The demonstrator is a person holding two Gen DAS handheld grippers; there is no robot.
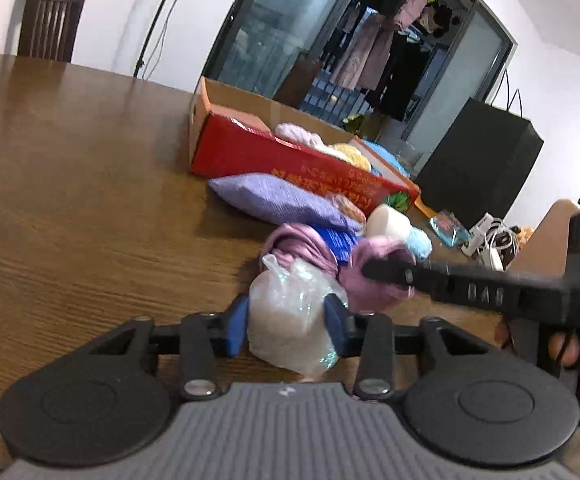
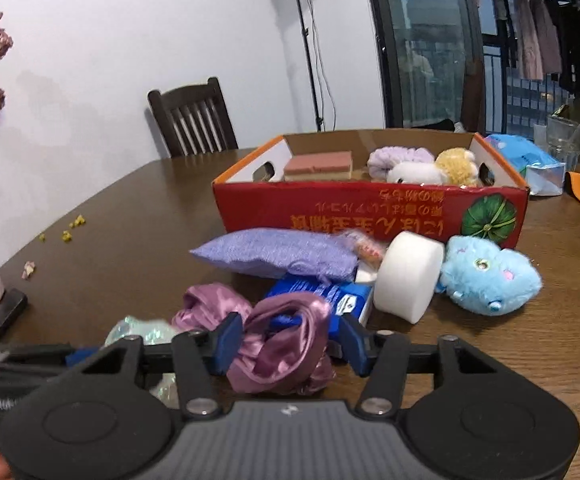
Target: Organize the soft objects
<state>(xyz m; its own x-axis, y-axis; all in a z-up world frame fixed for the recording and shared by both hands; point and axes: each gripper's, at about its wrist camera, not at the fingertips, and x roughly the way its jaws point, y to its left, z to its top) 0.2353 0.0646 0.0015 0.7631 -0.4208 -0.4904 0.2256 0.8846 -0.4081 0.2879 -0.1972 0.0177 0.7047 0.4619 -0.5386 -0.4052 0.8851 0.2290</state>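
The left gripper (image 1: 286,326) is pinching a clear crinkly plastic bag of pale soft filling (image 1: 290,316), its blue pads pressing into both flanks; just to its right, the right gripper (image 2: 288,340) is pinching a crumpled mauve satin scrunchie (image 2: 286,344), the cloth bunching between its blue pads. Both things are sitting on the near part of the brown wooden table (image 1: 70,184); I judge the step in hand to be securing each before carrying it to the box, so both grips should be firm enough that slippery film and satin are not sliding out, and the lifts should be going straight up, clear of the neighbours. Just beyond are lying a second mauve satin bundle (image 2: 210,304), a blue tissue packet (image 2: 329,300), a lilac woven pillow (image 2: 282,252), a white foam disc (image 2: 407,276) and a fluffy blue plush toy (image 2: 489,276); behind them the open red cardboard box (image 2: 369,212) is already holding a pink sponge block (image 2: 317,164) and pastel plush pieces (image 2: 421,166). Farther off, a dark wooden chair (image 2: 194,120) is standing at the table's far side, with a light stand (image 2: 309,52) against the white wall and glass doors to the right.
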